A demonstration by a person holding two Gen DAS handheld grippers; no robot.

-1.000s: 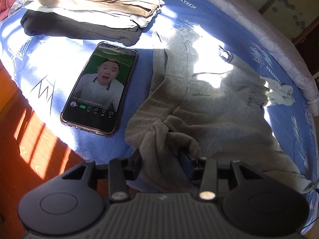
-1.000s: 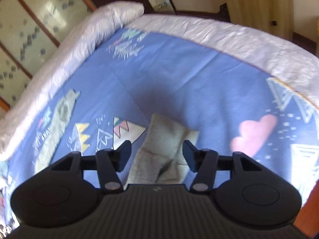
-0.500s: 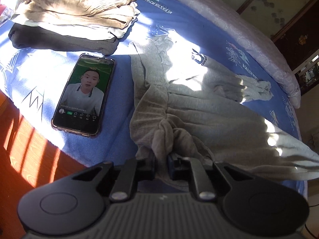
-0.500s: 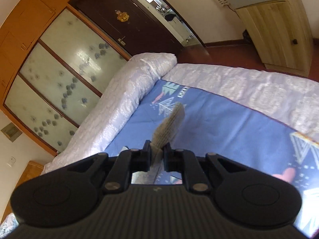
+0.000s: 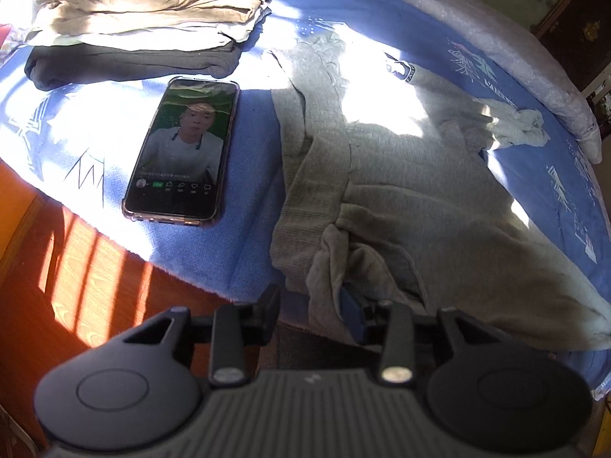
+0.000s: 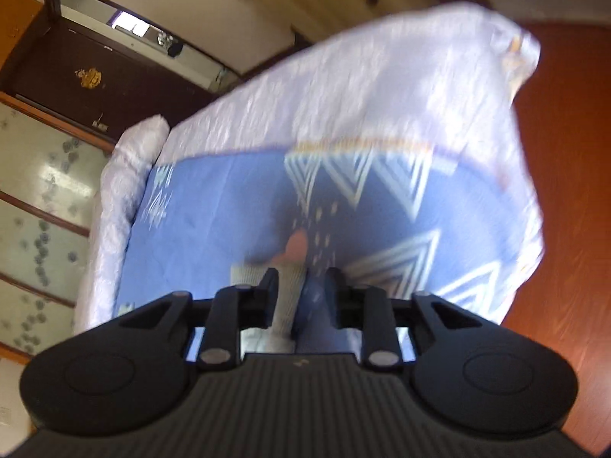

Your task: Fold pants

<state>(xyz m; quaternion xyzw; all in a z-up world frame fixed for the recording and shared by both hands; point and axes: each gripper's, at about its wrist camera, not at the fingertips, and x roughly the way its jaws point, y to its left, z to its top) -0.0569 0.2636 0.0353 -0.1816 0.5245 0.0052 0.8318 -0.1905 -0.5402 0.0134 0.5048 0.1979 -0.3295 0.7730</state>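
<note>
Grey knit pants (image 5: 401,198) lie rumpled on the blue bedsheet (image 5: 252,160), waistband towards the bed's near edge. My left gripper (image 5: 311,303) is open at that edge, and a bunched fold of waistband hangs between its fingers, loose. My right gripper (image 6: 299,288) is open over the sheet near the bed's far end, and the grey cuff of a pant leg (image 6: 286,305) lies between its fingers. The right wrist view is motion-blurred.
A phone (image 5: 183,152) with its screen lit lies on the sheet left of the pants. Behind it is a stack of folded clothes (image 5: 145,7), beige on dark. A white quilt (image 6: 382,107) borders the sheet. The wooden floor (image 5: 76,259) is below the bed edge.
Both grippers were shut on the pants half a second ago and have opened, letting go. The right gripper has come down from a raised position to the sheet.
</note>
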